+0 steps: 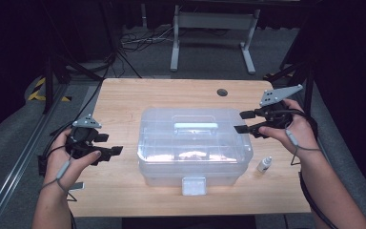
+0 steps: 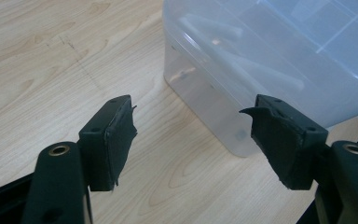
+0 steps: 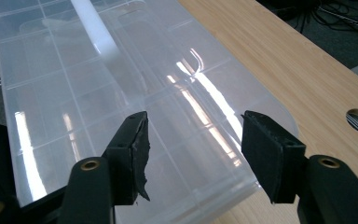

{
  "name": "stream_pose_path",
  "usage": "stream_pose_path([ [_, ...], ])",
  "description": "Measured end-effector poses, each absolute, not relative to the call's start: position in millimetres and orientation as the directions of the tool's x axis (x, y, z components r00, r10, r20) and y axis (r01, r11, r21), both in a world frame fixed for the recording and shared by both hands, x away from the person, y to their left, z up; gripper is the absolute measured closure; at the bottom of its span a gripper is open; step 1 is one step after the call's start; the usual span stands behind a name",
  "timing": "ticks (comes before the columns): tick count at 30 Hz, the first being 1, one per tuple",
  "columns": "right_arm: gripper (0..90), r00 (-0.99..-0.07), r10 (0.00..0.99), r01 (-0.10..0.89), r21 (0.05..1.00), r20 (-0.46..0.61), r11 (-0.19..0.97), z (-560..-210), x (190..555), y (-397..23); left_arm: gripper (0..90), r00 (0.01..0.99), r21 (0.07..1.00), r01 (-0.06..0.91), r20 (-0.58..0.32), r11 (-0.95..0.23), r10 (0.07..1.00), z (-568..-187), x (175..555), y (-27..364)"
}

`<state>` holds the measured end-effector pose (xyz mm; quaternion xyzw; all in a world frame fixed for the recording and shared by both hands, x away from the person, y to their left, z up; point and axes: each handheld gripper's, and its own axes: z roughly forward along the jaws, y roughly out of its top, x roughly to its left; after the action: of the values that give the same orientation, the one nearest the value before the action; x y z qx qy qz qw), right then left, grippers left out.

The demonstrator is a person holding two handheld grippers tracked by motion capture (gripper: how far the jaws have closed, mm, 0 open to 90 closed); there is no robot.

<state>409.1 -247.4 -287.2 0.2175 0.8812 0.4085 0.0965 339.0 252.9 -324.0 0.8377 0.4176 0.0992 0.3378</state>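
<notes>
Clear plastic storage box [image 1: 194, 143] at centre of high view on wooden table [image 1: 124, 100], lid shut, white handle on top, latch at lower edge. Left gripper [image 1: 110, 151] at left-centre, jaws apart, nothing between them, just beside box's left wall. Right gripper [image 1: 244, 122] at right-centre, raised by box's upper right corner, jaws parted, holding nothing; small white bottle [image 1: 264, 164] lower right of box.

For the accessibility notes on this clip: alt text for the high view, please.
A clear plastic storage box with a closed lid sits mid-table, a hand-held gripper at each side, left gripper and right gripper, jaws open and empty. A small white bottle stands by the box's right end.
</notes>
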Motion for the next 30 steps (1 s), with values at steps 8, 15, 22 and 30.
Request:
stream_pose_path([
  [8, 41.3, -0.924, 0.383, 0.256, 0.742, 0.000, 0.619, -281, 409, -224, 30.5, 0.633, 0.647, 0.632, -0.111, -0.428, 0.766, -325, 337, 253],
  [15, 39.1, -0.950, 0.313, 0.217, 0.703, -0.009, 0.677, -283, 414, -204, 30.3, 0.623, 0.642, 0.643, -0.122, -0.417, 0.773, -327, 333, 256],
  [22, 42.1, -0.964, 0.265, 0.193, 0.674, -0.004, 0.713, -285, 418, -185, 30.7, 0.624, 0.644, 0.640, -0.116, -0.419, 0.773, -329, 332, 256],
  [30, 52.0, -0.977, 0.209, 0.138, 0.655, -0.032, 0.743, -281, 420, -169, 35.5, 0.663, 0.677, 0.596, -0.112, -0.432, 0.740, -333, 333, 256],
])
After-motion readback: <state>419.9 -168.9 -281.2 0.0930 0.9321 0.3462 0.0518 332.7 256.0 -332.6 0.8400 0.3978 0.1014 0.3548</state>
